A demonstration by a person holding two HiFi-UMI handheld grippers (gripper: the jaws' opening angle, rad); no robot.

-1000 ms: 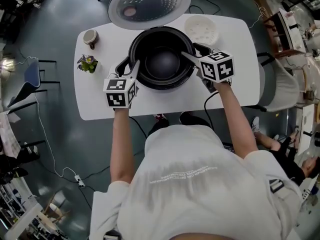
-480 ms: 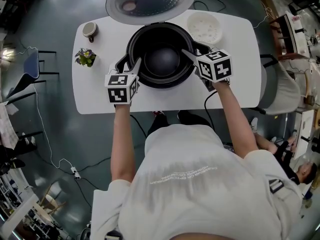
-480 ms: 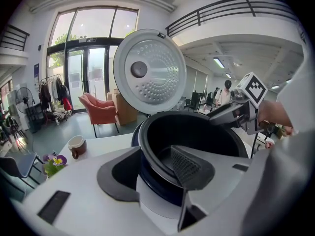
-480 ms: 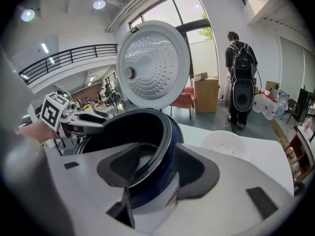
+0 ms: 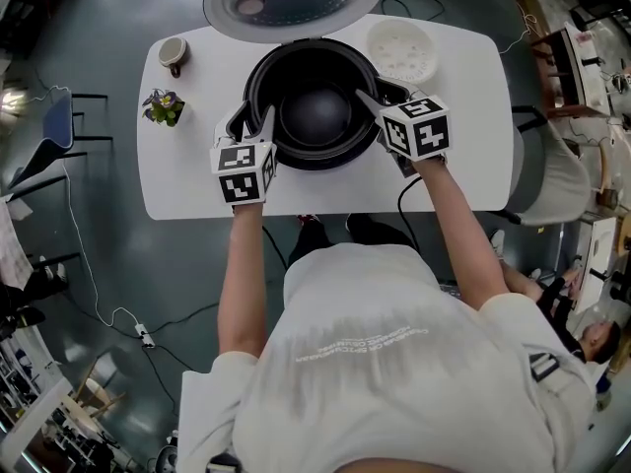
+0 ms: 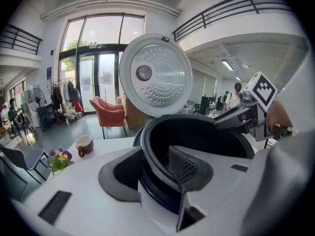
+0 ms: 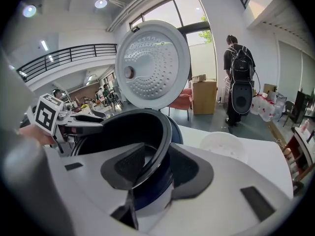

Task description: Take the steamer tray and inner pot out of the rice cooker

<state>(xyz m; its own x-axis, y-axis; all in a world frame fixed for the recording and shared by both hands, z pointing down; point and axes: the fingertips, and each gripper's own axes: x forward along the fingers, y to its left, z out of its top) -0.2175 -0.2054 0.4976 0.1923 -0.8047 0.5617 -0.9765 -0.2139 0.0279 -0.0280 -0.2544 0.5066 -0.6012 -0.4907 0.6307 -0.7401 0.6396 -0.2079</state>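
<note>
Together, left gripper (image 5: 251,118) and right gripper (image 5: 379,95) are closing astride the round black inner pot's (image 5: 314,118) rim.

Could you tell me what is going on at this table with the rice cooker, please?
A person holds a gripper in each hand at the open rice cooker. The left gripper and the right gripper each straddle the rim of the black inner pot on opposite sides, one jaw inside and one outside. Both pairs of jaws are closing on the rim. The pot sits in the cooker, not yet lifted. The white steamer tray already lies on the table beside the cooker.
</note>
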